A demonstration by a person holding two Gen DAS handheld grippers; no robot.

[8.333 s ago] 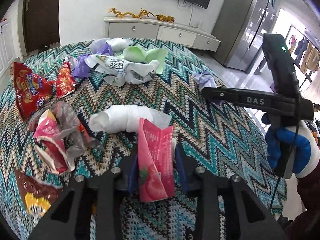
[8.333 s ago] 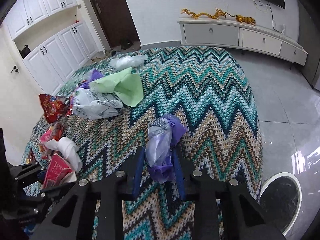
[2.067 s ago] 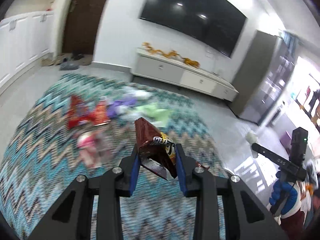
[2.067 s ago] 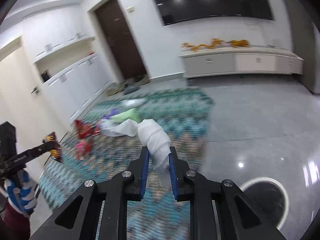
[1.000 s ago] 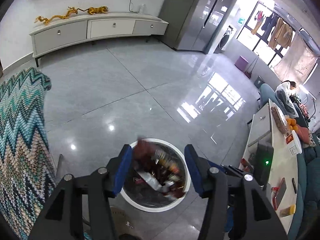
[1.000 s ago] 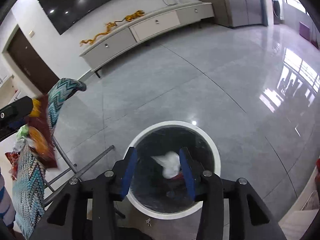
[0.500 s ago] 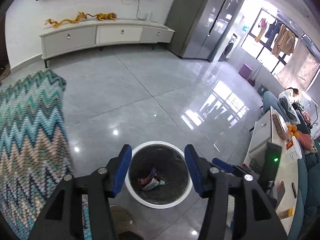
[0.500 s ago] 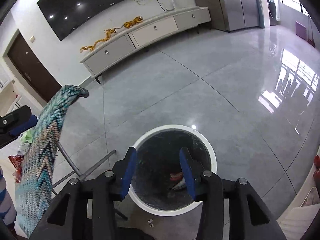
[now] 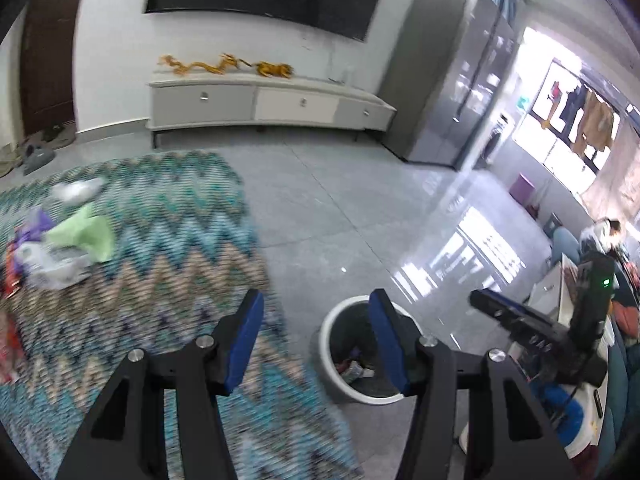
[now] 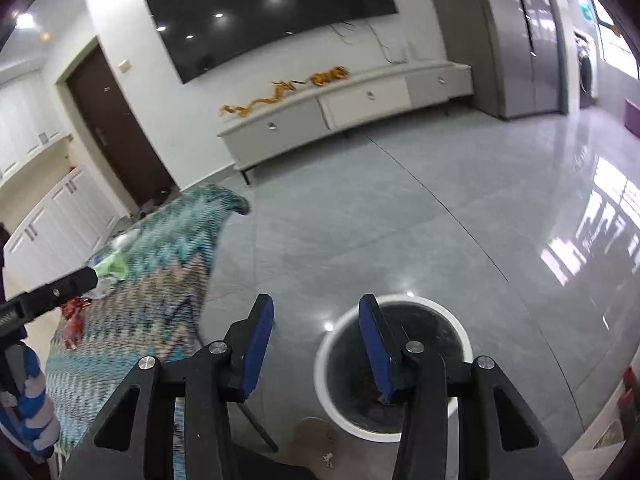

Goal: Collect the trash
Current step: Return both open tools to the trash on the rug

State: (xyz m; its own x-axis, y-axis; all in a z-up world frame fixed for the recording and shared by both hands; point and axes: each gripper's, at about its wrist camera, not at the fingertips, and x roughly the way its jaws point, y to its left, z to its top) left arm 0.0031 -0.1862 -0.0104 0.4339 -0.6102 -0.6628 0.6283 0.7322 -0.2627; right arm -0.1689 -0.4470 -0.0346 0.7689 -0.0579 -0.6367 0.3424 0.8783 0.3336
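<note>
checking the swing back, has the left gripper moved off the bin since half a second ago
Yes. The left gripper has swung toward the table; the bin now sits by its right jaw, not centred.

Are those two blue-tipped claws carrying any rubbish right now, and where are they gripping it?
No. The left gripper and right gripper both stand open with nothing between their pads. Some wrappers lie in the white bin on the floor.

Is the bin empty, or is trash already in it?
Not empty. The left wrist view shows crumpled wrappers at the bottom of the white-rimmed bin; most of its depth is unfilled.
</note>
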